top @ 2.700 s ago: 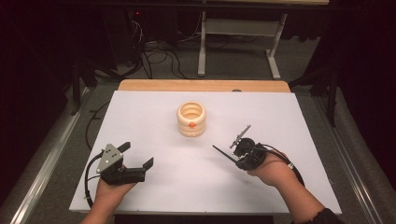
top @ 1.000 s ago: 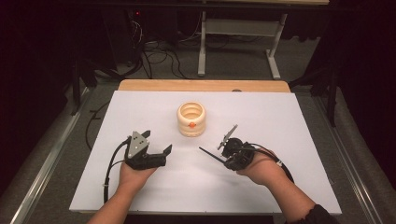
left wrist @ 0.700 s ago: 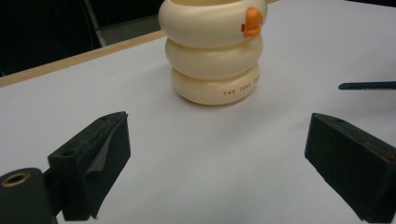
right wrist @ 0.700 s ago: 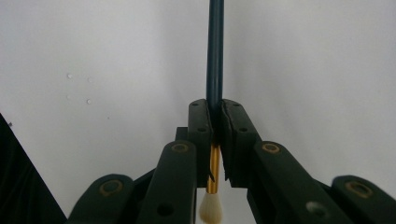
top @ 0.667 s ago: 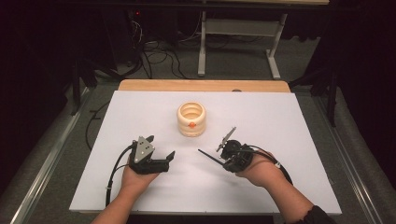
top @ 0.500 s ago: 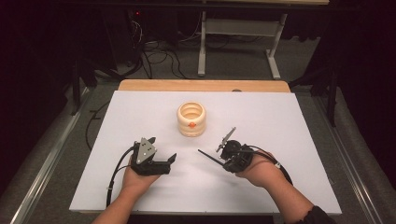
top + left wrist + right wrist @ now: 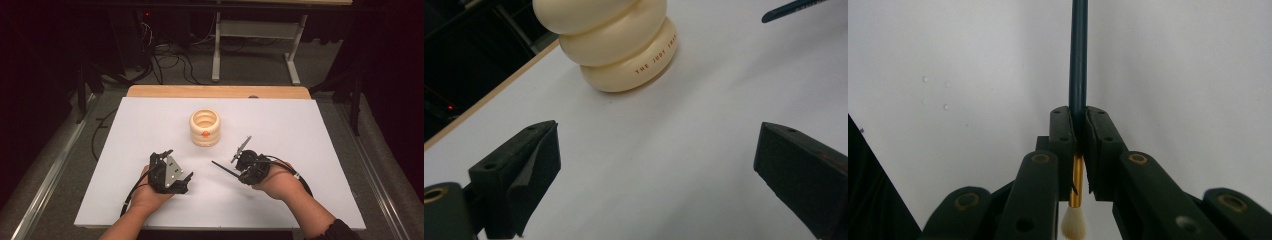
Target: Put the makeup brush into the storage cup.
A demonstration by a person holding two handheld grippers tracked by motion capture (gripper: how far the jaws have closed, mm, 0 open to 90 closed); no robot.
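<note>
One paintbrush [image 7: 1078, 60], with a dark teal handle, gold ferrule and pale bristle tip, is clamped in the right gripper [image 7: 248, 166] over the table's [image 7: 310, 130] near middle. One cream ridged pot [image 7: 205, 127] stands nearer the far edge. The left gripper [image 7: 170, 174] gapes wide, empty.

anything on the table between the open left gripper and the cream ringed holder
Nothing visible does. Bare white table lies between the left gripper and the cream ringed holder; the brush in the right gripper sits off to the side.
</note>
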